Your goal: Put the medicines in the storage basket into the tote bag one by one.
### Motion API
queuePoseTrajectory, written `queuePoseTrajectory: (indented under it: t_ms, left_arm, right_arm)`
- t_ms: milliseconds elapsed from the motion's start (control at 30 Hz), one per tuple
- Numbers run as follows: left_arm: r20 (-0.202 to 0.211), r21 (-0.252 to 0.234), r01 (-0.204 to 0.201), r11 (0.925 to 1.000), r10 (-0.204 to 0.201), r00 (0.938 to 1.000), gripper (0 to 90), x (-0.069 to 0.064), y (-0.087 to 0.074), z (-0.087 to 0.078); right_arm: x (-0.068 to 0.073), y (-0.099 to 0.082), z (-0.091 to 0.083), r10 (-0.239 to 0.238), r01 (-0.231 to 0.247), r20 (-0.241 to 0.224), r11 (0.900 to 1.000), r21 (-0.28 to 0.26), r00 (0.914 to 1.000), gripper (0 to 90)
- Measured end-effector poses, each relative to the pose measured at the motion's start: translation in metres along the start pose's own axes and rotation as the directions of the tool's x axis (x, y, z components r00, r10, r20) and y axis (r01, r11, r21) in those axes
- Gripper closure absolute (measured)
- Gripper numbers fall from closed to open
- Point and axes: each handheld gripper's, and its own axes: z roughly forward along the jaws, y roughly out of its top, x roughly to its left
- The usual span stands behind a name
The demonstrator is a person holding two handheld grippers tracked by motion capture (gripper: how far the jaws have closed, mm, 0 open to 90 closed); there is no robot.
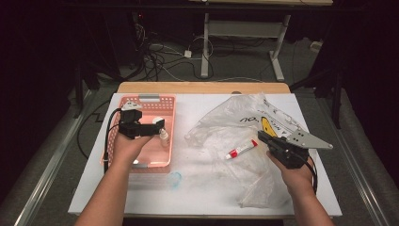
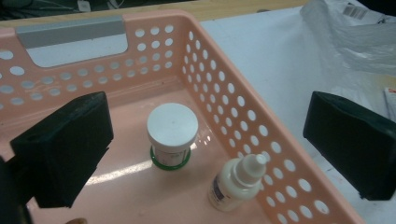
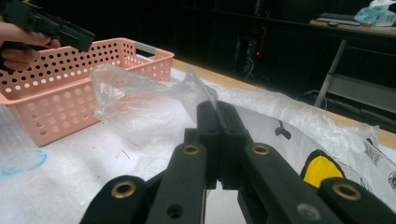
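Bag: a clear plastic bag (image 1: 235,127) lies crumpled across the right half of the high view, on the white table (image 1: 197,193). In the right gripper view its film (image 3: 140,102) rises just ahead of the jaws, at centre frame.
Right gripper: right gripper (image 1: 264,138) sits at the right of the high view, resting on the bag. Its own view shows the two jaws (image 3: 218,122) clenched together, pinching a fold of the bag film.
Tube: a small white tube with a red cap (image 1: 241,150) lies on the bag, just left of the right gripper, in the high view.
Left gripper: left gripper (image 1: 160,123) hangs over the basket at the left of the high view. Its own view shows the jaws released and wide apart, nothing between the pads; one stands over the basket floor, the other outside the basket wall.
Basket: a pink perforated basket (image 1: 123,141) at the left of the high view, well apart from the bag's bulk.
Jar: a white-lidded jar (image 2: 172,133) stands upright on the basket floor, centre of the left gripper view.
Bottle: a small dropper bottle (image 2: 236,182) leans by the basket's wall, lower centre of the left gripper view, near the jar.
Ring: a faint blue ring (image 1: 174,179) lies on the table below the basket.
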Motion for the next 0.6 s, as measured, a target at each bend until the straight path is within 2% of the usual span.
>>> queuePoseTrajectory:
  t_ms: [233, 367, 467, 600]
  left_arm:
    - [-0.018, 0.067, 0.007, 0.9978, -0.006, 0.9998, 5.1, 0.011, 0.008, 0.018]
    - [-0.004, 0.091, 0.029, 0.9955, -0.029, 0.9996, 9.3, 0.016, 0.011, 0.026]
    - [0.002, 0.127, 0.030, 0.9914, -0.031, 0.9995, 14.1, 0.019, 0.012, 0.032]
    - [0.004, 0.175, 0.065, 0.9825, -0.066, 0.9978, 17.2, 0.025, 0.012, 0.041]
  right_arm:
    - [0.000, -0.001, 0.000, 0.006, -0.006, -0.002, 1.0000, 0.004, 1.0000, 90.0]
    - [0.000, -0.001, 0.000, 0.004, -0.004, -0.002, 1.0000, 0.000, 1.0000, 90.0]
    - [-0.001, -0.001, 0.000, 0.008, -0.008, 0.001, 1.0000, -0.001, 1.0000, 90.0]
    - [-0.001, -0.001, 0.000, 0.014, -0.014, -0.001, 0.9999, -0.001, 0.9999, 90.0]
